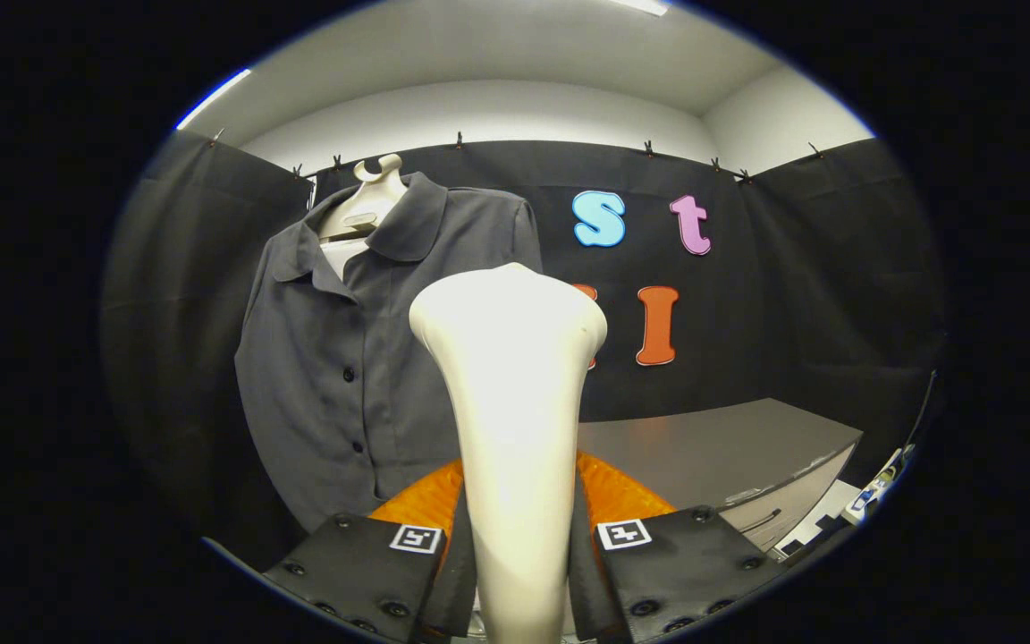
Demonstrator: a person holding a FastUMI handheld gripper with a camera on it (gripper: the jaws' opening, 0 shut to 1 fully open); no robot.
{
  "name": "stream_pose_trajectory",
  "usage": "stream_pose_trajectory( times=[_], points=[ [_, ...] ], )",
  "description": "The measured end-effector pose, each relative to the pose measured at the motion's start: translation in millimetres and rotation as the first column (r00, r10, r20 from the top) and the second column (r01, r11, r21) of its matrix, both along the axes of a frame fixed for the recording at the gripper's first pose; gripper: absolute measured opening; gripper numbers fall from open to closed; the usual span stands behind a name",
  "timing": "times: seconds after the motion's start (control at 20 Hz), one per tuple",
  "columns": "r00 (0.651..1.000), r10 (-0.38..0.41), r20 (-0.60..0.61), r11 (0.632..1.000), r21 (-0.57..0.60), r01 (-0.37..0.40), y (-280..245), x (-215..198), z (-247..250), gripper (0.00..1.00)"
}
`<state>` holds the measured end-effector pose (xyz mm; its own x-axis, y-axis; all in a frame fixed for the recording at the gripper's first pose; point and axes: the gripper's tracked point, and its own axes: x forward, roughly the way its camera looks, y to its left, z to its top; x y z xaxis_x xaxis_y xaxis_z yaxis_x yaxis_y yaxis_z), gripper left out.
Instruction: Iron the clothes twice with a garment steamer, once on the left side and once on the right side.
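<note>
Gripper (pixel 519 546) fingers press on both sides of the garment steamer's handle — closed on it. That garment steamer (pixel 515 402) stands upright between them, its white head topmost. Beyond, at 10 o'clock, a grey buttoned shirt (pixel 345 376) hangs on a mannequin (pixel 370 207); a grey bench (pixel 712 447) lies at 3 o'clock.

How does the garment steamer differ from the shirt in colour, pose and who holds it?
The garment steamer is cream and smooth; the shirt is dark grey cloth with buttons. The steamer stands upright between the fingers of the gripper, shut on it; the shirt hangs on a hanger beyond, left of the steamer's head. The two appear apart.
</note>
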<state>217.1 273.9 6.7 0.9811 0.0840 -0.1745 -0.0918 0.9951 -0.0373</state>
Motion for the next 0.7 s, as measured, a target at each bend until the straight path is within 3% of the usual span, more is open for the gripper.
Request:
stream_pose_trajectory(
  times=[0.2, 0.35, 0.7],
  points=[
    [1.0, 0.008, 0.024, 0.998, -0.062, -0.006, 30, 28, 13, 0.49],
    [1.0, 0.007, 0.004, 0.999, -0.045, -0.007, 52, 48, 16, 0.49],
    [0.999, -0.026, -0.019, 0.997, -0.07, 0.025, 65, 72, 10, 0.49]
  ],
)
